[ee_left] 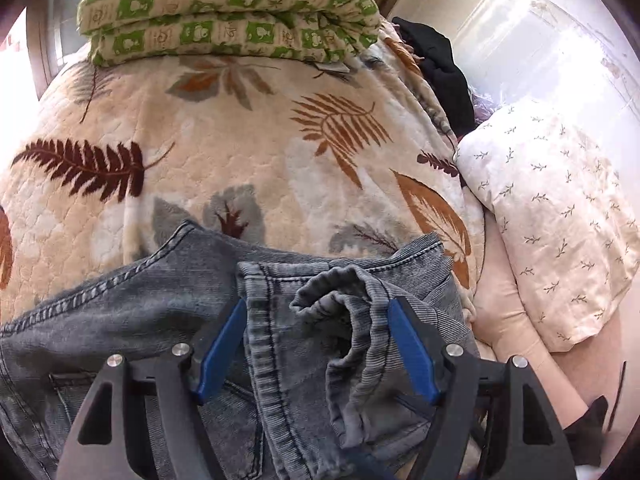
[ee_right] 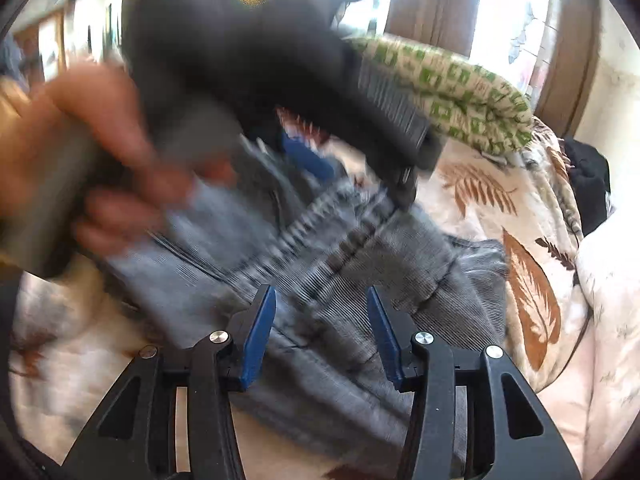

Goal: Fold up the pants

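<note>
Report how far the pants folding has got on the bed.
Done: the grey denim pants lie on the leaf-print quilt, partly doubled over. In hand: a bunched hem sits between the left claw's open jaws, not pinched; the right claw hovers open over the denim. Left: flatten that bunch and finish folding.

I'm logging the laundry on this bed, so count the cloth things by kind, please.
Grey denim pants: 1
Folded green-and-cream checked quilts: 1
Cream leaf-print bedspreads: 1
White sprig-print pillows: 1
Black garments at the bed's far edge: 1
Total: 5
</note>
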